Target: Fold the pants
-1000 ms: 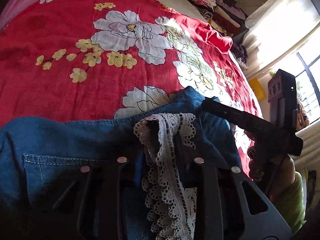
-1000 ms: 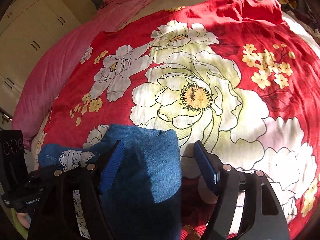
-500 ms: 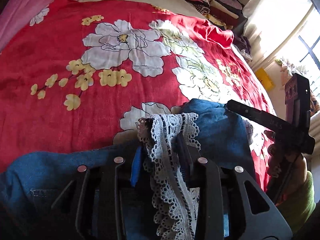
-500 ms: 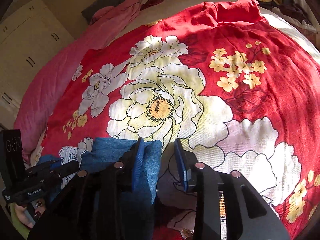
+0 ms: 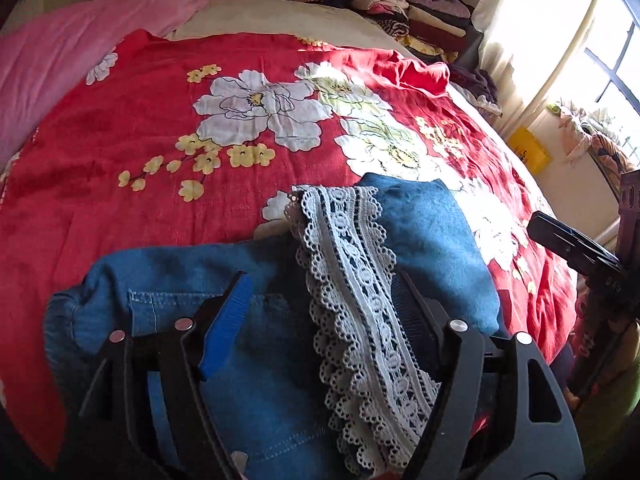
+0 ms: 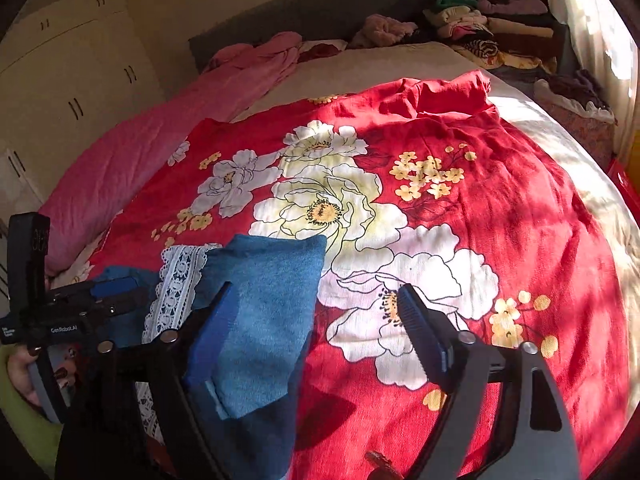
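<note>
Pants of blue denim with a white lace trim lie near the front edge of the bed, on the red flowered bedspread. They look already doubled over, with the lace strip running across the top layer.

Both tools are letting go. The left gripper has its jaws opening; the lace and denim are between them, but the pads do not seem to press on the cloth. The right gripper also has its jaws opening, and only the right side of the folded denim lies by its left finger, not squeezed.

I judge that one fold was just laid down and this is the release step. The next move probably calls for taking the bundle at one end and bringing it over once more, or for pressing it flat.

Toward the far edge the bedspread is wide and free, so there is much room to work. A pink blanket lies along the left edge, and piled clothes sit at the far right corner, well apart.
</note>
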Demonstrator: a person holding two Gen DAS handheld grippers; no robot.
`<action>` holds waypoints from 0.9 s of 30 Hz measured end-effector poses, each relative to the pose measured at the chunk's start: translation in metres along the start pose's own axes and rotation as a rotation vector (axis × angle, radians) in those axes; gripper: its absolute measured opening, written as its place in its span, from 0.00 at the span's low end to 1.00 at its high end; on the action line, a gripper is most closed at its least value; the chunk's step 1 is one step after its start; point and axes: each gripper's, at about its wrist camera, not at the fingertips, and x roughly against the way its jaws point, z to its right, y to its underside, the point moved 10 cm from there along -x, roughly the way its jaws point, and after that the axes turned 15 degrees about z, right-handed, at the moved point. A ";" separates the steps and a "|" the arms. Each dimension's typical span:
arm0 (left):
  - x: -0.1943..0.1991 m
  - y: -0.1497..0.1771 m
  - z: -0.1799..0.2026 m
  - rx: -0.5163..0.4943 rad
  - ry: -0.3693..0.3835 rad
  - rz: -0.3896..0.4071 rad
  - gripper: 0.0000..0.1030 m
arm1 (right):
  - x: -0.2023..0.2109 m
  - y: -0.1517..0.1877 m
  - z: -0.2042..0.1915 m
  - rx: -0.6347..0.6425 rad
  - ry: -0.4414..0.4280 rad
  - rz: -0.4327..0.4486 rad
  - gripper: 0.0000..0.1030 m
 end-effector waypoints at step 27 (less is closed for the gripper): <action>0.039 0.096 0.038 0.003 0.058 -0.120 0.14 | 0.042 0.072 -0.044 0.140 -0.039 -0.074 0.84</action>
